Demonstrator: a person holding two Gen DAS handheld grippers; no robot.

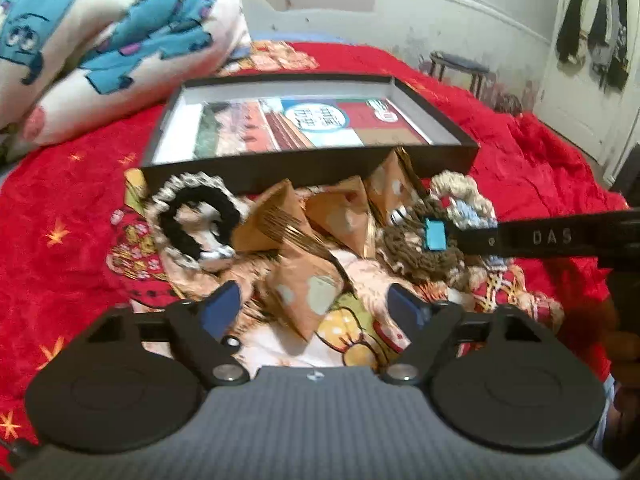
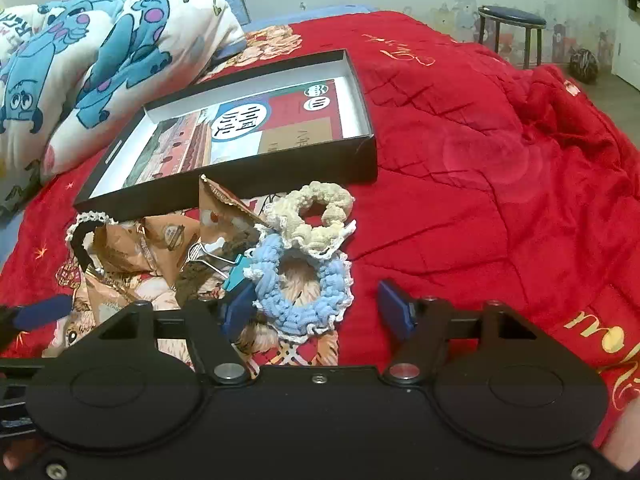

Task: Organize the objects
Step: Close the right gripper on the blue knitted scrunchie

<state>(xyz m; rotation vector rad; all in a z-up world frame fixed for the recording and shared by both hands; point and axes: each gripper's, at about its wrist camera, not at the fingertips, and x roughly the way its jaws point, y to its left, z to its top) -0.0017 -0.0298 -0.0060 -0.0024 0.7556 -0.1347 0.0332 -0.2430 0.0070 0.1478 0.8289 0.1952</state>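
Note:
A shallow black box with a printed card inside lies on the red blanket. In front of it is a pile: several brown triangular packets, a black-and-white scrunchie, a brown scrunchie, a light blue scrunchie, a cream scrunchie and a teal binder clip. My left gripper is open, its jaws either side of a brown packet. My right gripper is open around the blue scrunchie; it enters the left wrist view from the right.
A white pillow with blue monster print lies at the back left. The red blanket spreads to the right. A dark stool stands by the far wall. A door with hanging clothes is at right.

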